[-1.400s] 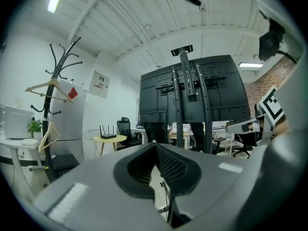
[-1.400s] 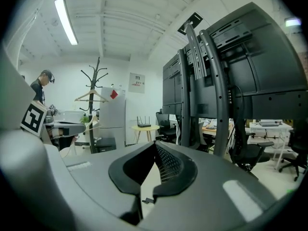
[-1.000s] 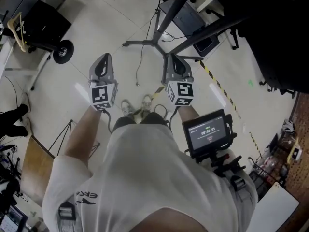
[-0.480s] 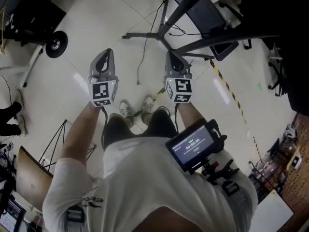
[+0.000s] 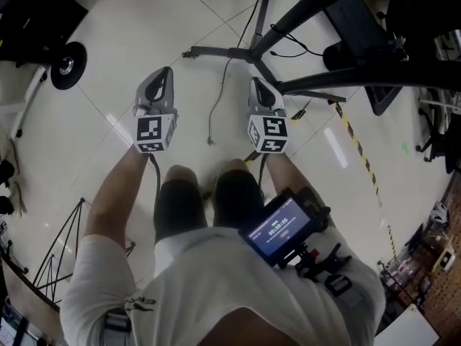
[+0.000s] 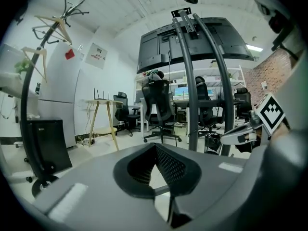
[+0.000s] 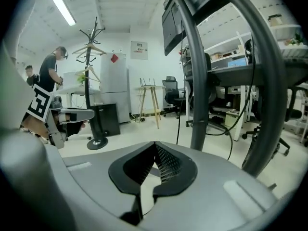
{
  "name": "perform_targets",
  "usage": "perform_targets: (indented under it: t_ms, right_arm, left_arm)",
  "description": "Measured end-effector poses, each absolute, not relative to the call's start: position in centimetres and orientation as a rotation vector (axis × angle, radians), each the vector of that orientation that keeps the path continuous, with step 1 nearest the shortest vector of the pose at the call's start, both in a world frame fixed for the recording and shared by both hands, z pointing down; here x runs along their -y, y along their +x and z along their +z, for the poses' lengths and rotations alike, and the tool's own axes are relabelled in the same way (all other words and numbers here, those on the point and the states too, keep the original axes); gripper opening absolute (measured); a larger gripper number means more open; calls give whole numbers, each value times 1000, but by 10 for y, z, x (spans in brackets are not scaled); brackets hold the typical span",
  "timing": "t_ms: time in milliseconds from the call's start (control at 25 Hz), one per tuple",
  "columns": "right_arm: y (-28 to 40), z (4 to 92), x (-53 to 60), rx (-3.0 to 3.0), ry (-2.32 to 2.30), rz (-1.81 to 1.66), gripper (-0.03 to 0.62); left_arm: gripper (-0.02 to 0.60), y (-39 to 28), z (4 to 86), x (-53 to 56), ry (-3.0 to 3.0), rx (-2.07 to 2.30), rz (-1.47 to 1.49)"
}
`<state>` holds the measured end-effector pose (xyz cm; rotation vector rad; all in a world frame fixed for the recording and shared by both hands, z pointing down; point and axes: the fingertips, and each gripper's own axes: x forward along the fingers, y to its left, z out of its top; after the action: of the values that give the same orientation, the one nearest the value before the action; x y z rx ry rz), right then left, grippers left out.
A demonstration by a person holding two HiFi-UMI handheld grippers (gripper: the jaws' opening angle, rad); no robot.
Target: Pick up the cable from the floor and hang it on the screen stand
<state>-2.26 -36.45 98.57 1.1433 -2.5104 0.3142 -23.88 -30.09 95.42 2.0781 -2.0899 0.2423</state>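
Glossy pale floor (image 5: pixel 144 20) fills the head view, crossed by yellow-and-black tape (image 5: pixel 358 152). On it the thin dark cable (image 5: pixel 213 110) trails from the spread feet of the screen stand (image 5: pixel 248 51) towards the person's legs, between the left gripper (image 5: pixel 165 73) and the right gripper (image 5: pixel 256 83) and touching neither. Only the gripper views show the jaws: on each gripper the fingers are pressed together with nothing between them. The left gripper view alone shows the dark screen (image 6: pixel 192 40), office chairs (image 6: pixel 159 105) and a wooden table (image 6: pixel 102 110). The right gripper view adds a coat rack (image 7: pixel 91 47) and a standing person (image 7: pixel 48 71).
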Motion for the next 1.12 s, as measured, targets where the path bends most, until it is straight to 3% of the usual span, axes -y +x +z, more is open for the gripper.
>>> perform_targets:
  t_ms: [600,1120]
  right_arm:
    - [-36,1249,385,2435,1085,329,15]
    - [-47,1374,368,2265,1007,439,89]
  left_arm:
    - [2,-248,1185,315,2095,1994,227]
    - [3,-254,1227,280,2105,1965,238]
